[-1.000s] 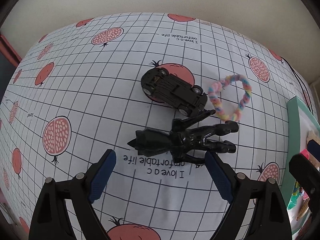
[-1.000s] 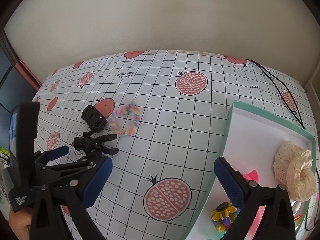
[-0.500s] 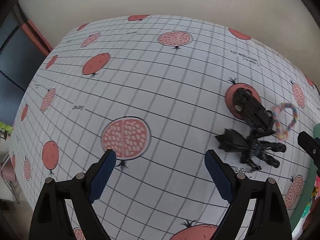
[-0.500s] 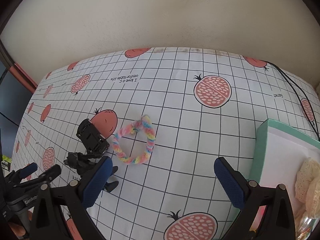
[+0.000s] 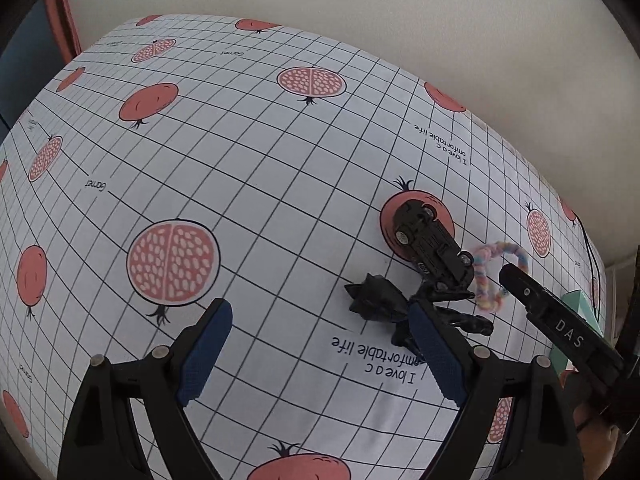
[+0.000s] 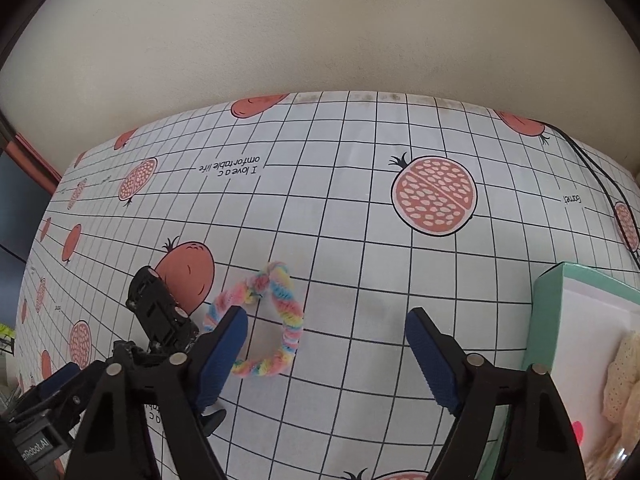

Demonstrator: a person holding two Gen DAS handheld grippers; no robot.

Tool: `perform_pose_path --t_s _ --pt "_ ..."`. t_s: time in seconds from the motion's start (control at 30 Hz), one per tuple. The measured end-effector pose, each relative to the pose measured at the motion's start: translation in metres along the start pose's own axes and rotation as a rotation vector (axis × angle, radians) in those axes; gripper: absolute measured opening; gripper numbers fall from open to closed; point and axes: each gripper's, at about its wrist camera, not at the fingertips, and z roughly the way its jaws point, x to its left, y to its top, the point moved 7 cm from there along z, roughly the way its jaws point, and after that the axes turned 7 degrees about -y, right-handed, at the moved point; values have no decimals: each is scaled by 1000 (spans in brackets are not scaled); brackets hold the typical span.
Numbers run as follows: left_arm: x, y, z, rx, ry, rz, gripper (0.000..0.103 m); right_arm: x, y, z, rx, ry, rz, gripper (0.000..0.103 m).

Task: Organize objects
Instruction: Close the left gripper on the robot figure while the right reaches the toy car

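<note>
Tablecloth [image 6: 360, 280]: pastel loop [image 6: 276, 320] touches right gripper's [image 6: 326, 354] (open) left finger.

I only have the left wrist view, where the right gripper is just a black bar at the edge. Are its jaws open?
Observer: Yes. The right gripper is open and holds nothing.
Reviewer: What is it aimed at?
Observer: The pastel loop. Its left finger overlaps the loop's near-left part, and the rest of the loop shows between the jaws.
Reviewer: I see only a green corner of the box. Is there anything inside?
Observer: A cream lace piece lies on the white inside of the box.
</note>
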Motion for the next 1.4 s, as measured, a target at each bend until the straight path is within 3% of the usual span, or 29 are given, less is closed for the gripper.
perform_pose_path --t_s 0.23,0.7,1.1,1.2,1.37,1.4 --pt "3 2 3 -33 -29 -105 91 12 4 -3 0 69 20 74" --pt "-17 -4 15 -31 -151 -169 90 24 6 -1 22 43 -5 22" --pt "-13 0 19 -86 -209 -272 84 19 5 -5 29 32 -7 20" --pt "-18 1 21 -107 -187 -260 83 18 5 -6 29 28 -5 20" --pt "-13 6 21 -161 -133 -260 53 17 4 -6 34 13 -12 20" --pt "-11 7 21 -165 -139 -267 52 17 4 -6 35 13 -13 20"
